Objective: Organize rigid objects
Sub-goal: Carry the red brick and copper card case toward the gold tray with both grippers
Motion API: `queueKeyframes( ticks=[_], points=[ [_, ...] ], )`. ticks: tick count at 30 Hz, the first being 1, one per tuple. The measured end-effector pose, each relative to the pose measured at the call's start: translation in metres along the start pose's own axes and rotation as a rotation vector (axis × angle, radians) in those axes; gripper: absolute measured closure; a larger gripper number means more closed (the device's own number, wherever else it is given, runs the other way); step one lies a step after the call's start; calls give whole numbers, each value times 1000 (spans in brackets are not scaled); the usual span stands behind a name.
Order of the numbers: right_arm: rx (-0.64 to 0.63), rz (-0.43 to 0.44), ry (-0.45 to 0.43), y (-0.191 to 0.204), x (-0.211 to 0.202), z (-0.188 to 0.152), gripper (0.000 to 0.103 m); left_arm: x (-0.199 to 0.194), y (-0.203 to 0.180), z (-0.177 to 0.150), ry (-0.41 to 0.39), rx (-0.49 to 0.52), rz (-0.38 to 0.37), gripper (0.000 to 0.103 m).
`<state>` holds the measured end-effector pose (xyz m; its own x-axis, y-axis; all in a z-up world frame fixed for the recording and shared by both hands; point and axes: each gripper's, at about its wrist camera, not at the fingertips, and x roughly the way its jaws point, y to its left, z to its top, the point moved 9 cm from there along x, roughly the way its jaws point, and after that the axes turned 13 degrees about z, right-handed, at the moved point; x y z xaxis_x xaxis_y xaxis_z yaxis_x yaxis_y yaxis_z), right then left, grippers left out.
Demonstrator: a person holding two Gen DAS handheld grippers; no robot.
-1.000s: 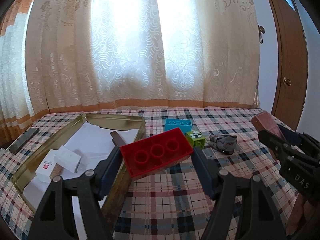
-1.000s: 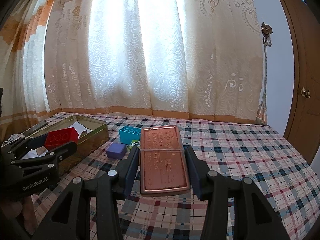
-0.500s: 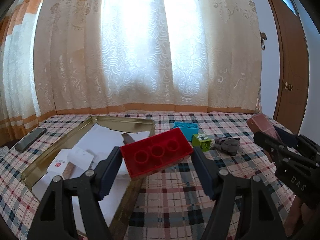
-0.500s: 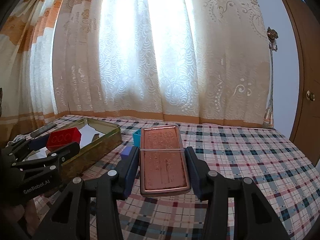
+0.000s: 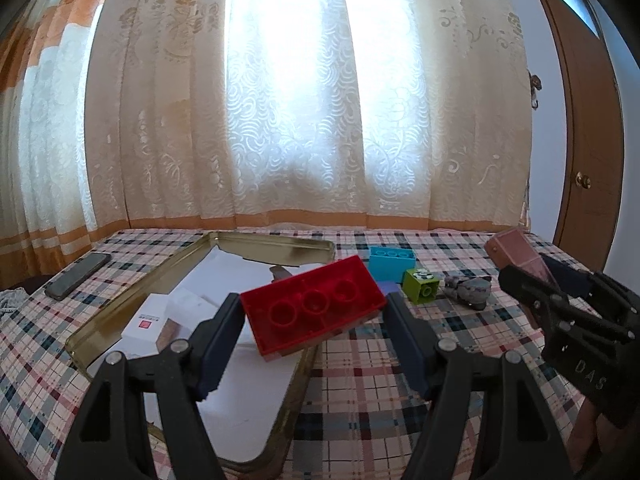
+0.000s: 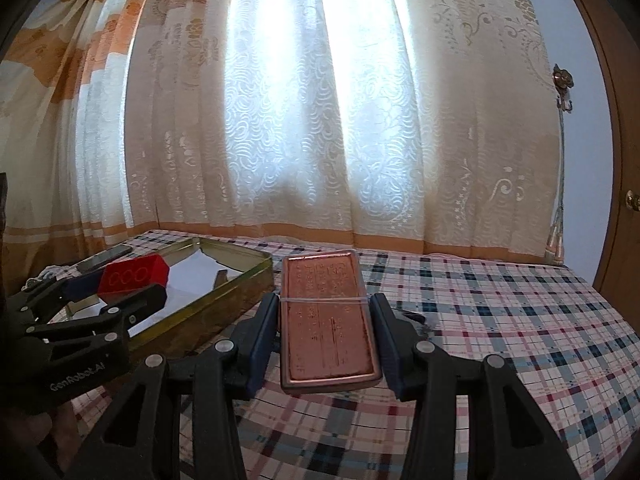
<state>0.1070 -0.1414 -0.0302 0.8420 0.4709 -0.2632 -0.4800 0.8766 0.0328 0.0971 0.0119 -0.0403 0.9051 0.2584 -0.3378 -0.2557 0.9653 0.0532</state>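
Note:
My left gripper is shut on a large red toy brick, holding it over the right edge of a shallow gold tin tray. White boxes and paper lie inside the tray. In the right wrist view my right gripper is shut on a flat copper-coloured tin with a rubber band around it, held above the checked tablecloth. The left gripper with the red brick shows at the left of that view, over the tray. The right gripper with the copper tin shows at the right of the left wrist view.
On the tablecloth right of the tray lie a blue brick, a green cube, a small purple block and a grey stone. A dark phone lies left of the tray. Curtains hang behind the table; a wooden door stands right.
Both grippers have drifted leftwards with their loads. The red brick now hangs further over the tray, and the copper tin now hides the blue and purple blocks in the right wrist view.

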Motion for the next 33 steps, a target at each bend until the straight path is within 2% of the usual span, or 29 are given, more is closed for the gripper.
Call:
queueKeyframes(
  ticks=[33],
  points=[
    [-45, 114, 1, 66, 20, 2, 54, -2, 61, -6, 13, -56, 63, 31]
  ],
)
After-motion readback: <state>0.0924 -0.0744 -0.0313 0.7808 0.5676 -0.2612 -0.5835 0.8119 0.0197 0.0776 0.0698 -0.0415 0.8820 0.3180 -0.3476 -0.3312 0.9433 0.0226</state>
